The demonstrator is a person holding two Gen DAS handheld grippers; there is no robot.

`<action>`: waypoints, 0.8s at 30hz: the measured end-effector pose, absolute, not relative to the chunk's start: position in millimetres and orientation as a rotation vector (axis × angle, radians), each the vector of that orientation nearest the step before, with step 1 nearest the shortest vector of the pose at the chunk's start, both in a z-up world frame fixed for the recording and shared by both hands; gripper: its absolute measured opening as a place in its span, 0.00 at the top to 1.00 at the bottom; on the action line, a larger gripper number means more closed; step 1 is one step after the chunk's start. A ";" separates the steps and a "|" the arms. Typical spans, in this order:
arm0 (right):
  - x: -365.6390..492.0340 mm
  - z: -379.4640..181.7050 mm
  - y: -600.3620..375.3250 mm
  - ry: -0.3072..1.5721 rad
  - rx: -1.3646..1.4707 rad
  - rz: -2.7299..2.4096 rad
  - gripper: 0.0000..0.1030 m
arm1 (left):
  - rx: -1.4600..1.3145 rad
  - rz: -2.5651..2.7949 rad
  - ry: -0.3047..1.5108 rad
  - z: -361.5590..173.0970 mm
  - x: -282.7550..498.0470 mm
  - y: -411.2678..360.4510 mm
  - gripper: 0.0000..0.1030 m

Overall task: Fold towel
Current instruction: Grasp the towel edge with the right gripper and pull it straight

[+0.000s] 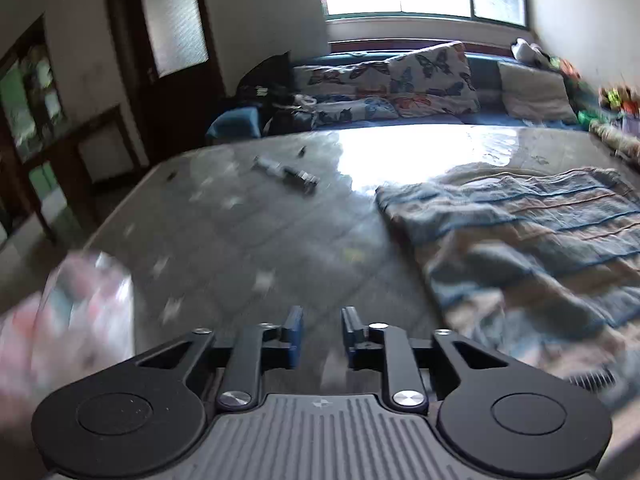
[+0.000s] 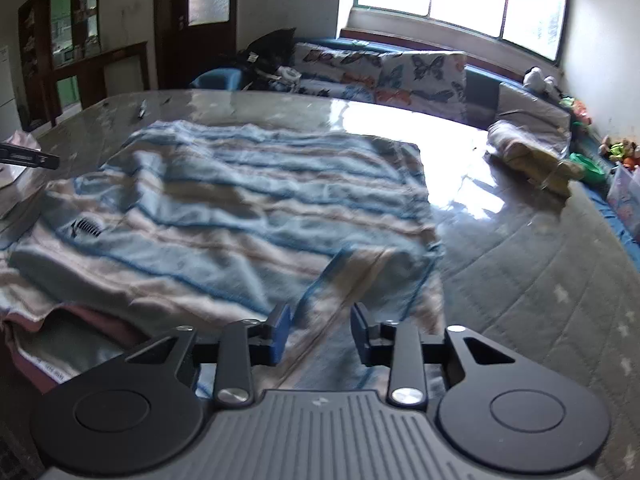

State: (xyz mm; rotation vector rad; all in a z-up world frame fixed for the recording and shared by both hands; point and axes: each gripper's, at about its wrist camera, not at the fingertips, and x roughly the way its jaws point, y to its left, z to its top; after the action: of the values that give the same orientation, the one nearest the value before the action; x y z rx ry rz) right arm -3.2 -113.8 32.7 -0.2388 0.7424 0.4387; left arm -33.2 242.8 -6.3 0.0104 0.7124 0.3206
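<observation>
Striped towel [image 2: 240,208] spread on my bench [image 2: 540,300]; left claw [image 1: 322,336] part open, empty, beside it; right claw [image 2: 320,334] part open, astride raised towel corner, not clamped

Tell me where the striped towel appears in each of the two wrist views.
Left wrist: the striped towel lies at the right, beside the left gripper.
Right wrist: it fills the left and centre, its near corner between the right gripper's fingers.
Shared landmark: the butterfly cushions.

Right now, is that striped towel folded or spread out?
Mostly spread: the striped towel lies open and rumpled across the table, with only its near corner turned up.
</observation>
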 end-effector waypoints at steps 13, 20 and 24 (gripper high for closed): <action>-20.7 29.8 -113.5 0.723 -0.231 0.441 0.92 | -0.104 0.396 0.733 -14.0 -100.4 241.1 0.57; -33.2 56.1 -153.9 0.650 -0.219 0.328 0.95 | -0.142 0.422 0.724 -13.6 -105.0 246.7 0.57; -29.8 65.6 -193.5 0.634 -0.214 0.190 0.95 | -0.153 0.435 0.713 -10.5 -108.0 251.2 0.57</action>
State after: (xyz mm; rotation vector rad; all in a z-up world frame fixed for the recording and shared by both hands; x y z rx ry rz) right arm -29.8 -193.5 65.6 -0.2141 0.6340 0.1905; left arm -108.0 251.2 -10.5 -0.1530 0.7131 0.4346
